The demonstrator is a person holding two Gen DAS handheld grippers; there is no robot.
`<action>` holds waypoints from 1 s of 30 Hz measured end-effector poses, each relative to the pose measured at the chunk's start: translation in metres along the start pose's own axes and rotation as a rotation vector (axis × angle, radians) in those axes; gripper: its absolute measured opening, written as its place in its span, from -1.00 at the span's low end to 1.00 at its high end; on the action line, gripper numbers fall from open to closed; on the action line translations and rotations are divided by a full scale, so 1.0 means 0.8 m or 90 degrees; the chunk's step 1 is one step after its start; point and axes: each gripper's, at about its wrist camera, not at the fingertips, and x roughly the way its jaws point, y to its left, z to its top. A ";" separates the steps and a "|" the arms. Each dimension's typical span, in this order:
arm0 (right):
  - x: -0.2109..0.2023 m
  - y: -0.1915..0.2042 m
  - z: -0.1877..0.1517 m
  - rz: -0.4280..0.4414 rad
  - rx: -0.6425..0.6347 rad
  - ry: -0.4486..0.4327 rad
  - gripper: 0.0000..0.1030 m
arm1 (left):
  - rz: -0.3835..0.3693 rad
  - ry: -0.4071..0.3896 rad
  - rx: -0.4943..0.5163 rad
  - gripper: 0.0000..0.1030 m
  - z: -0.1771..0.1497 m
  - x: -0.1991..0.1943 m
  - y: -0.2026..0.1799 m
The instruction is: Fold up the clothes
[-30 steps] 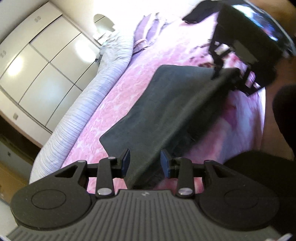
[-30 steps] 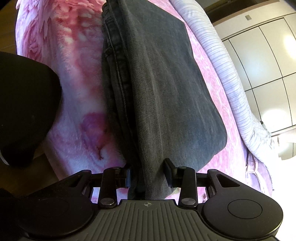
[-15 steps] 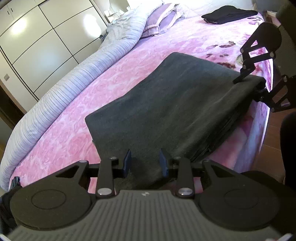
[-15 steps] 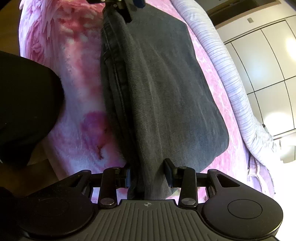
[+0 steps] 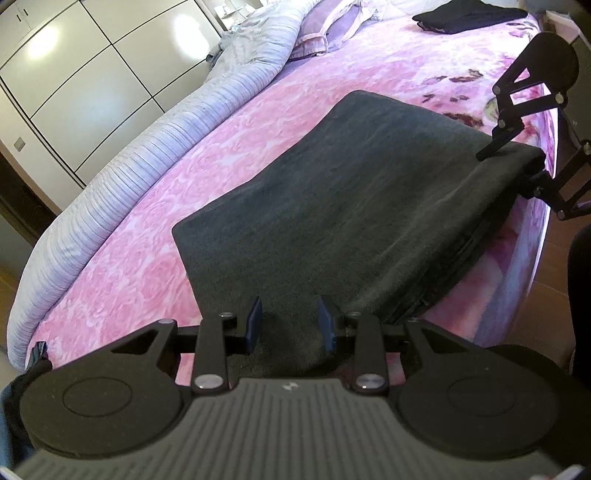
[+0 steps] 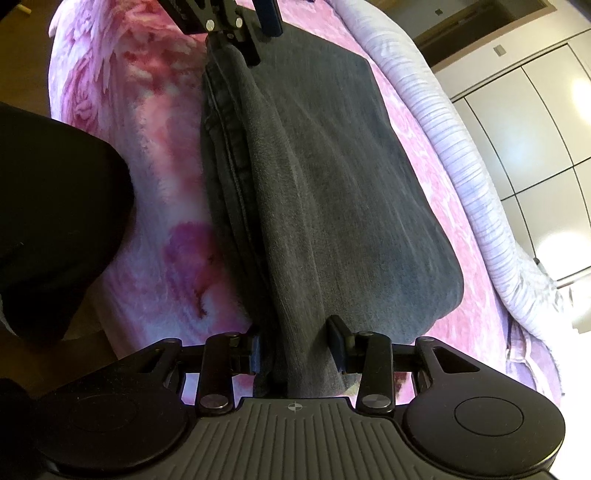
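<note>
Both tools grip the jeans' (image 5: 354, 206) opposite ends.

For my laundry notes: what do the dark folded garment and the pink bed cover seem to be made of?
Dark folded garment: probably faded charcoal denim, matte; stitched seams show along its edge. Pink bed cover: likely plush fleece, soft and fuzzy, with a printed rose pattern.

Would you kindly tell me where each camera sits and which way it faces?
Left wrist: on the left gripper, at one end of the jeans, looking along the bed toward the wardrobe; right gripper opposite.
Right wrist: on the right gripper, looking back along the jeans; left gripper at top.
Shared: jeans, bed, duvet.
</note>
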 end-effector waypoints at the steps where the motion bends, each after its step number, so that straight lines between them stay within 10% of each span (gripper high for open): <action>1: 0.000 -0.001 -0.001 0.001 0.000 -0.003 -0.25 | 0.001 0.003 0.001 -0.43 0.002 0.001 0.000; 18: -0.049 -0.007 0.016 0.015 0.008 0.002 -0.13 | -0.004 -0.055 -0.038 -0.43 0.006 -0.041 0.058; 30: -0.019 -0.037 0.078 -0.008 0.012 0.014 -0.13 | -0.048 -0.027 0.002 -0.44 0.006 0.030 0.065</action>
